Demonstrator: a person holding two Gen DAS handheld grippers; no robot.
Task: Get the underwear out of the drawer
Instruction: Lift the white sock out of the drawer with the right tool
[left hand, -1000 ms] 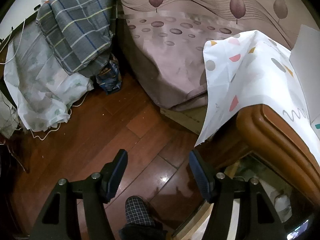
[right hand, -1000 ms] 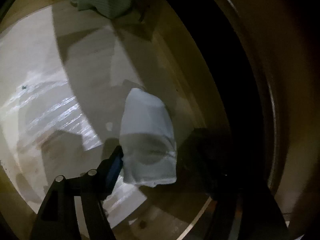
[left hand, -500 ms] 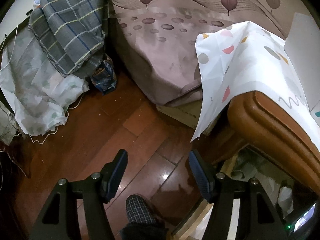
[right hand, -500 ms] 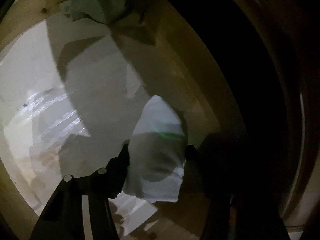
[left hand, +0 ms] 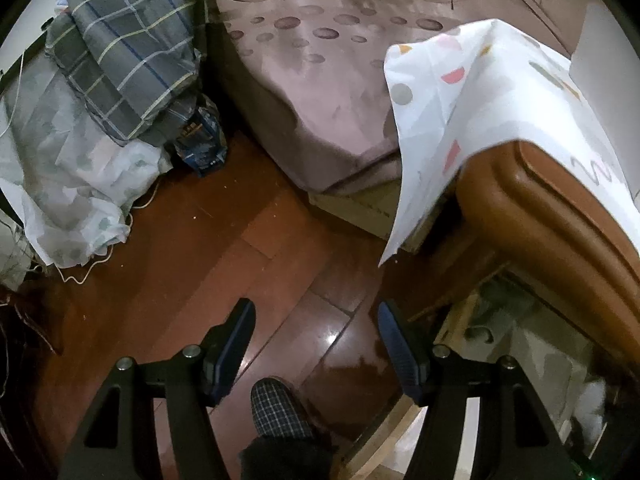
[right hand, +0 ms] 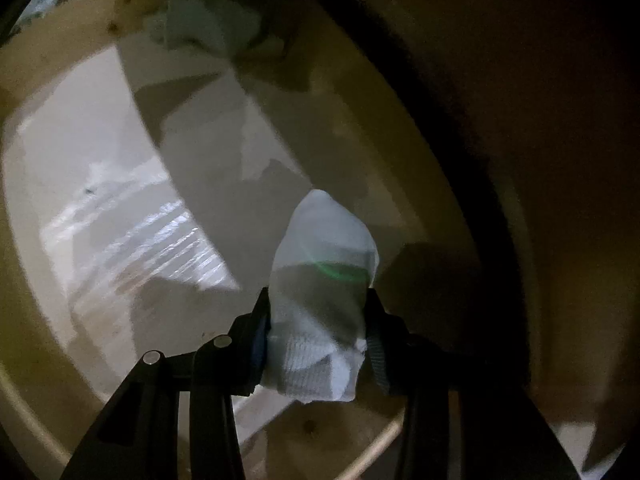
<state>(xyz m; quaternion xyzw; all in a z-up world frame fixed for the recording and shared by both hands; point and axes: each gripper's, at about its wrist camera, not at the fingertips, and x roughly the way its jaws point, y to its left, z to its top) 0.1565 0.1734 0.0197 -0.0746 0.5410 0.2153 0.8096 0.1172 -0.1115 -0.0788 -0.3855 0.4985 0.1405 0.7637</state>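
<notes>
In the right wrist view my right gripper (right hand: 318,320) is inside the open wooden drawer (right hand: 48,92), shut on a folded white piece of underwear (right hand: 324,264); both pads press its sides. A second pale green garment (right hand: 204,30) lies in the drawer's far corner. In the left wrist view my left gripper (left hand: 316,328) is open and empty, held above the wood floor (left hand: 224,240). The open drawer (left hand: 516,340) shows at the lower right below the cabinet top.
A bed (left hand: 332,72) with a mauve spotted sheet lies ahead. A white patterned cloth (left hand: 480,96) covers the brown cabinet top (left hand: 536,216). A plaid quilt (left hand: 132,40) and a pale sheet (left hand: 72,176) pile at the left. A plaid slipper (left hand: 280,408) is below the left gripper.
My right gripper moved onto the white underwear and closed on it; a second ago it was wide open beside it. The left gripper drifted slightly, staying open.
</notes>
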